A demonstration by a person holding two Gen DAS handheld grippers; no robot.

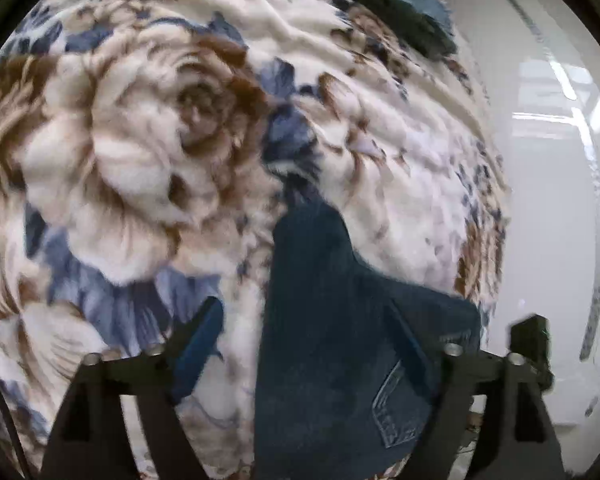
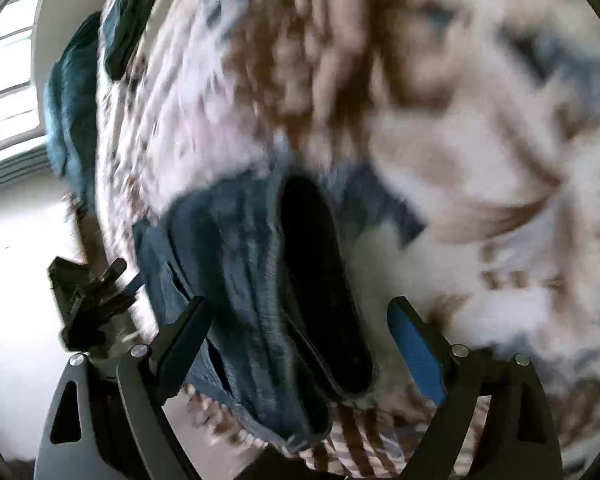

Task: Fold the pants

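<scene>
Dark blue jeans [image 1: 340,360] lie on a floral blanket, a back pocket with stitching showing near the lower right. My left gripper [image 1: 306,344] hovers over them with its jaws spread wide. The left pad [image 1: 198,348] stands over bare blanket and the right pad [image 1: 412,348] over the denim, neither pressing. In the right wrist view the jeans [image 2: 252,280] are a bunched, folded bundle with a dark opening. My right gripper [image 2: 300,344] straddles it with jaws wide. The bundle lies against the left finger [image 2: 184,344], while the right pad [image 2: 416,352] is clear of it.
The cream, brown and blue floral blanket [image 1: 140,140] covers the bed. More dark teal cloth [image 1: 392,0] lies at the bed's far edge, also seen as teal cloth [image 2: 76,92]. A glossy white floor [image 1: 540,160] runs beside the bed. A black gripper part [image 1: 532,344] shows at the edge.
</scene>
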